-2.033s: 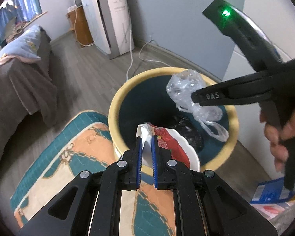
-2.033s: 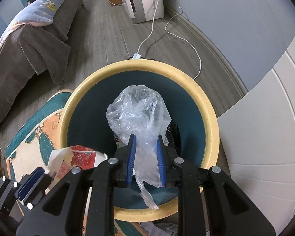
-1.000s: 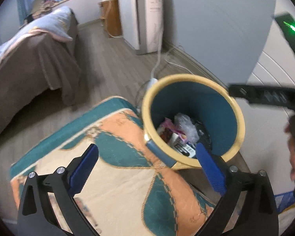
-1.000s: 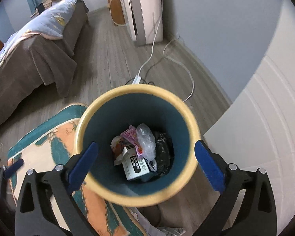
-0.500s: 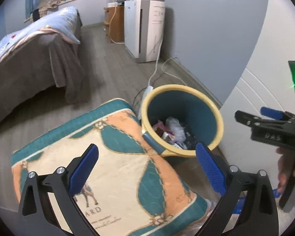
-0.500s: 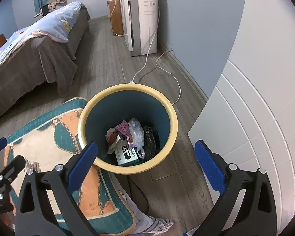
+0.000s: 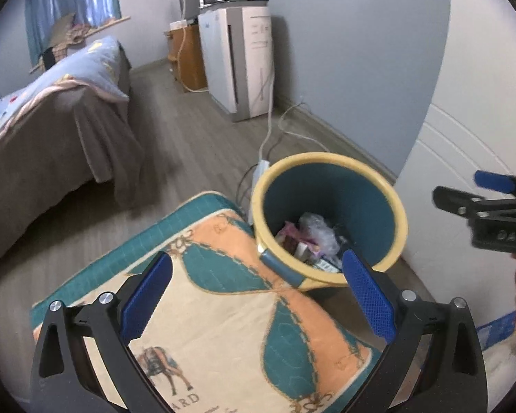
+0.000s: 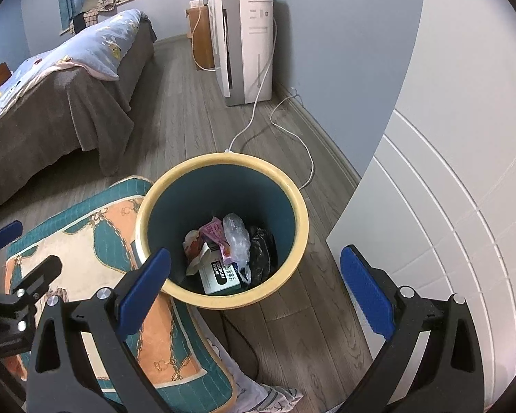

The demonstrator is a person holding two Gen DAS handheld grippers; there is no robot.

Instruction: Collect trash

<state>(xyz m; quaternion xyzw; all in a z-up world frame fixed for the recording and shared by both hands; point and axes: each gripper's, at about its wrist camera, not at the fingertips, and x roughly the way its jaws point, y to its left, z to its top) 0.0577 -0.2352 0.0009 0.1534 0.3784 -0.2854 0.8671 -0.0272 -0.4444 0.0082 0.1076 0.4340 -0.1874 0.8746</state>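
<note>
Both claws are spread wide and carry nothing: the left gripper (image 7: 258,296) hangs over the mat (image 7: 223,337), and the right gripper (image 8: 254,289) hangs above and in front of the bin (image 8: 220,168). The bin stands on the wood floor, its near side touching the mat's edge, close to the white panelled door (image 8: 464,206). The trash lies at the bottom of it: a clear plastic bag (image 8: 237,237), a pink wrapper (image 8: 214,230), a small box (image 8: 220,275), a red and white wrapper (image 8: 194,242) and a black bag (image 8: 262,247), all piled against one another. By the look of it, everything here is light. The bags and wrappers are thin, soft film that crumples and slips, so a pinch on a bunched fold should hold better than one on a flat face. The box looks stiffer and would take a grip across its narrow sides. Near the lower right of the left view something blue (image 7: 495,330) lies on the floor, and pale cloth or paper (image 8: 275,395) shows by the mat's corner in the right view; whether either is trash I cannot tell.
</note>
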